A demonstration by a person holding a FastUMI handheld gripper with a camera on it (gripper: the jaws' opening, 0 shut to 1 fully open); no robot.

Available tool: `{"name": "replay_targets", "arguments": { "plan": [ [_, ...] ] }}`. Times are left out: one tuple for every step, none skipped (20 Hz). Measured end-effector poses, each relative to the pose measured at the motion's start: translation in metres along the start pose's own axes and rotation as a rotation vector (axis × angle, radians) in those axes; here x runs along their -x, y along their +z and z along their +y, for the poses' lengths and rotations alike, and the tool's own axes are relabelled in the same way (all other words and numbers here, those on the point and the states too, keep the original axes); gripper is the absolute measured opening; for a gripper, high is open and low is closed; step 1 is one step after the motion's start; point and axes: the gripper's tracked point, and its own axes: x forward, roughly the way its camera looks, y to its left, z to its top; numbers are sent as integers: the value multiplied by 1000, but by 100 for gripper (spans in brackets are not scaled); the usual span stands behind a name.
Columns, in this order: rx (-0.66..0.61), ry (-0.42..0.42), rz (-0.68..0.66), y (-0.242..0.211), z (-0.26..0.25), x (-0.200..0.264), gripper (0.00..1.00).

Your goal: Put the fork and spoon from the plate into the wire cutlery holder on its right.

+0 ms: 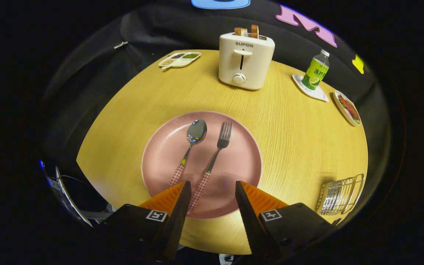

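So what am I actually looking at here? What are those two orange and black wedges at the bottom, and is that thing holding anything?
The camera rides on a hand-held gripper that a person carries; there is no robot arm. It looks forward along the gripper's two fingers, which are the orange and black wedges you see. They stand apart, open, holding nothing.

Just ahead of them a pink plate lies on a round wooden table. On the plate lie a spoon and a fork, side by side; the end of the fork's checked handle lies between the fingertips. To the plate's right stands the wire cutlery holder, where both should go.

Farther back are a toaster with bread in it, a bottle on a small dish, a divided tray and a plate of food.
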Motion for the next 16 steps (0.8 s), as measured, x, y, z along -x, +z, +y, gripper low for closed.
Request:
{"name": "replay_targets", "arguments": {
  "plan": [
    [-23,10,22,-3,2,-3,76],
    [-37,20,39,-6,5,-7,76],
    [-41,23,54,-9,6,-10,76],
    [-40,22,68,-12,7,-14,73],
    [-44,27,79,-15,9,-14,67],
    [-50,29,88,-18,12,-16,60],
    [-52,30,104,-22,12,-18,57],
    [-65,43,117,-24,15,-20,57],
    [-93,53,146,-30,18,-22,50],
    [-121,61,170,-34,21,-20,42],
    [-139,75,166,-28,23,-23,39],
    [-137,67,178,-32,21,-27,36],
    [-150,75,181,-30,22,-22,33],
    [-159,74,180,-31,22,-25,23],
    [-161,73,178,-30,18,-22,23],
    [-162,78,177,-29,16,-22,15]
  ]
}}
